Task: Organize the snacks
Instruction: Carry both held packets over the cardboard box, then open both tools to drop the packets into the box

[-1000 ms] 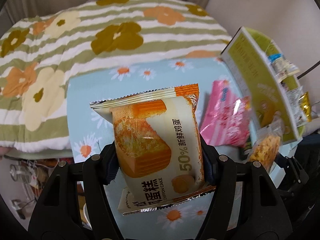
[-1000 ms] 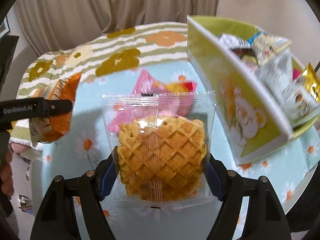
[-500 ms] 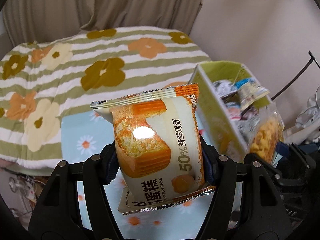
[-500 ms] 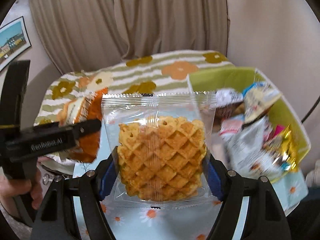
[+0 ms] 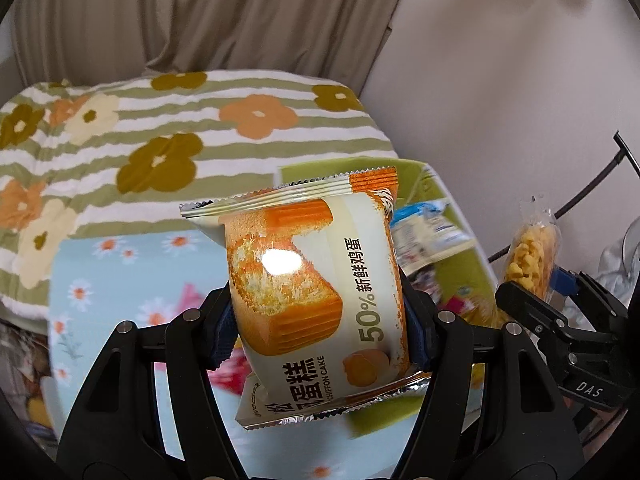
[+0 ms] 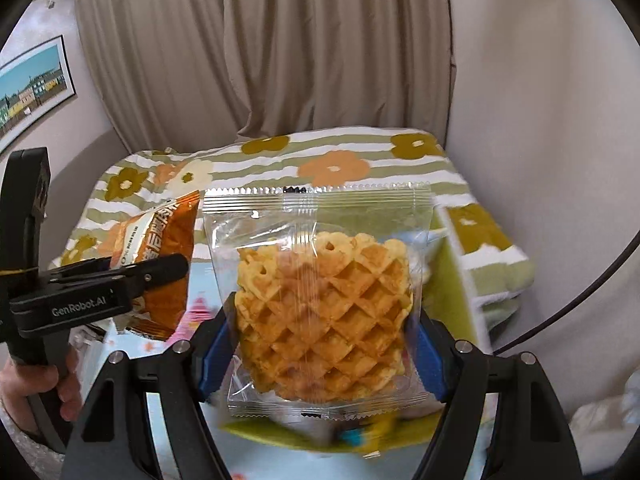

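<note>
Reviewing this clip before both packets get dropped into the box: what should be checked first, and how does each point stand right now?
1. Left gripper shut on the chiffon cake packet, pads on both sides: ok.
2. Right gripper shut on the clear waffle packet: ok.
3. Green box in view beyond the cake packet, top open: ok.
4. Free room inside the box: cannot tell; other snack packets already lie in it and the view is blurred.
5. Grippers apart from each other: ok; each shows at the side of the other's view without touching.
6. Waffle packet directly over the box: cannot tell; the packet hides most of what is below.
</note>
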The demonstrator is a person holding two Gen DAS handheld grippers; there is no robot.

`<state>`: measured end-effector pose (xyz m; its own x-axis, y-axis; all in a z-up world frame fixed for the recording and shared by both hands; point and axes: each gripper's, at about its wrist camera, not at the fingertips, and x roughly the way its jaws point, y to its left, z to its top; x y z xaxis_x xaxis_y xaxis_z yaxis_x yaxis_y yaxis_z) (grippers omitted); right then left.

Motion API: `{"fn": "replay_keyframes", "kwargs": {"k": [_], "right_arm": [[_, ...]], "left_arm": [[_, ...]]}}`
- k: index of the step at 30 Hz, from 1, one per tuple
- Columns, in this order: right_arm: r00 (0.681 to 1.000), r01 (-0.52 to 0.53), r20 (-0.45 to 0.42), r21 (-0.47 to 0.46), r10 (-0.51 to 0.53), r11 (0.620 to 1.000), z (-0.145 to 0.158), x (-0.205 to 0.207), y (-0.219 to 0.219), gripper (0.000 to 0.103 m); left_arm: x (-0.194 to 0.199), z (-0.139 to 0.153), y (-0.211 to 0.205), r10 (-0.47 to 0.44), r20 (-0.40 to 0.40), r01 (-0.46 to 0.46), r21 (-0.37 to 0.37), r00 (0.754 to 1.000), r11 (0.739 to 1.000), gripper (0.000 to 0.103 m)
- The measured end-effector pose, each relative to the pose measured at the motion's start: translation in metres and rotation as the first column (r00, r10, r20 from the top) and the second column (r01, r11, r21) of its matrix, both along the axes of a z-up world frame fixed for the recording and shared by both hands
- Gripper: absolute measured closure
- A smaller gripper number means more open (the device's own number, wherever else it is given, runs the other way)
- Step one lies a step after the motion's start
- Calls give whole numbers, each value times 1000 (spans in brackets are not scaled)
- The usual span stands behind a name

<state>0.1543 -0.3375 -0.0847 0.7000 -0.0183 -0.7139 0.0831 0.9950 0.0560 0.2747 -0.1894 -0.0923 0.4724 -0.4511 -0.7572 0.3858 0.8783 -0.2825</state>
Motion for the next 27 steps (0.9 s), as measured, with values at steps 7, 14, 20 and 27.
{"fn": "replay_keyframes", "kwargs": {"k": [7, 14, 20, 27], "right_arm": [[1000, 23, -5, 57, -23, 998, -9, 11, -40, 31], [998, 56, -42, 69, -53, 996, -24, 17, -61, 31], [995, 69, -77, 111, -60, 991, -37, 16, -70, 31], [992, 78, -106, 140, -63, 987, -45, 7, -76, 31]], "left_arm": [[18, -26, -48, 6, -79, -5, 10, 997, 1000, 40], [43, -55, -81, -40, -120, 51, 97, 992, 994, 25], [44, -60, -75, 0, -88, 10, 112, 996, 994, 4], [27, -61, -43, 75, -77, -62, 155, 994, 986, 4]]}}
